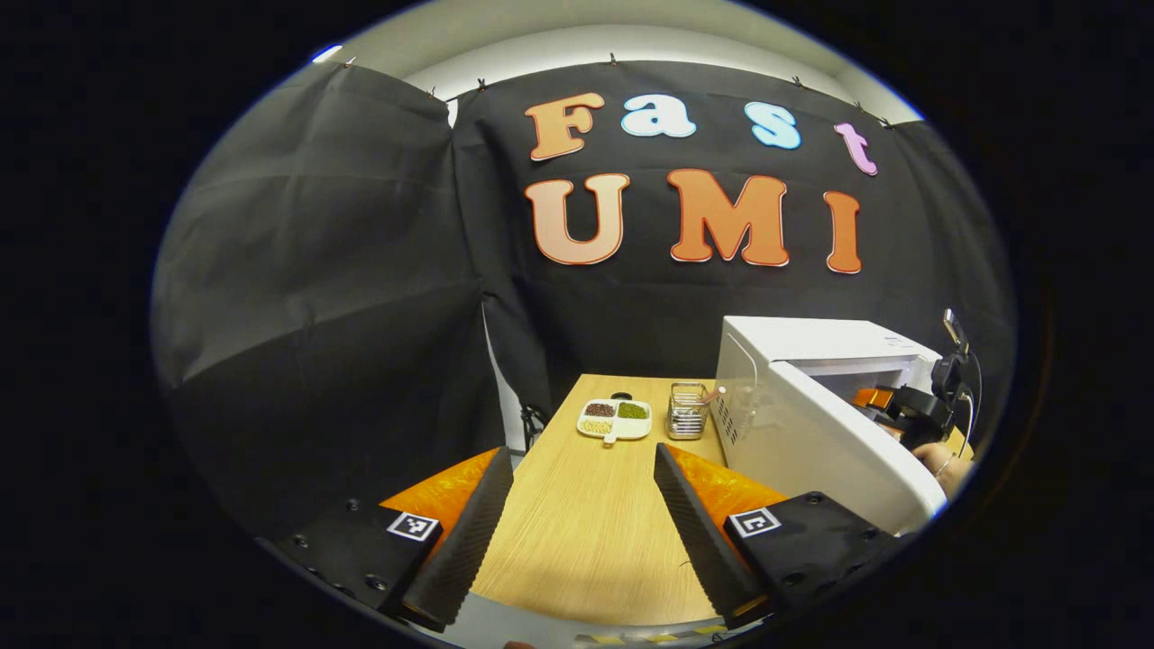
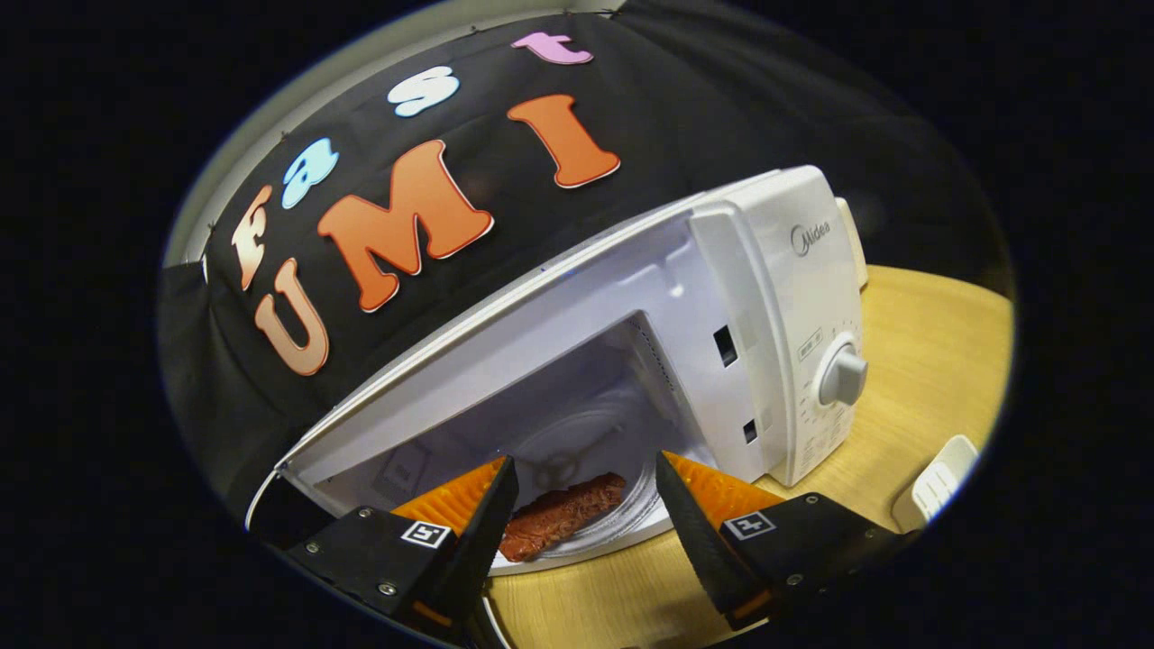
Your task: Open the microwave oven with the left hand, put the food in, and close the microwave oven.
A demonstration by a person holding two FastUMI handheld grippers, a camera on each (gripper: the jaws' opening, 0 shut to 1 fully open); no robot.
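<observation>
A boxy white microwave oven (image 2: 775, 270) stands on a pale wooden table (image 1: 586, 505) with its white door (image 1: 829, 442) swung wide, its round control knob (image 2: 843, 377) at about three o'clock in the right gripper view. Inside the cavity, at six o'clock in that view, a reddish-brown strip of food (image 2: 563, 514) lies on the round glass turntable (image 2: 595, 469), just beyond the right gripper (image 2: 586, 523), whose jaws stand spread with nothing between them and the food apart from both fingers. In the left gripper view the left gripper (image 1: 581, 532) hangs over bare tabletop at six o'clock, its jaws likewise spread and empty, with the open door off at four o'clock and, past it, the other gripper reaching into the oven in a person's hand (image 1: 942, 460). Toward twelve o'clock on the table sit a small wire basket (image 1: 688, 410) and a white divided dish (image 1: 615, 419) of mixed beans and grains. The food appears placed, so the loading step looks all but done; what remains calls for the right gripper to draw clear of the cavity, then the left to come round behind the door's outer face and push it until it latches.
</observation>
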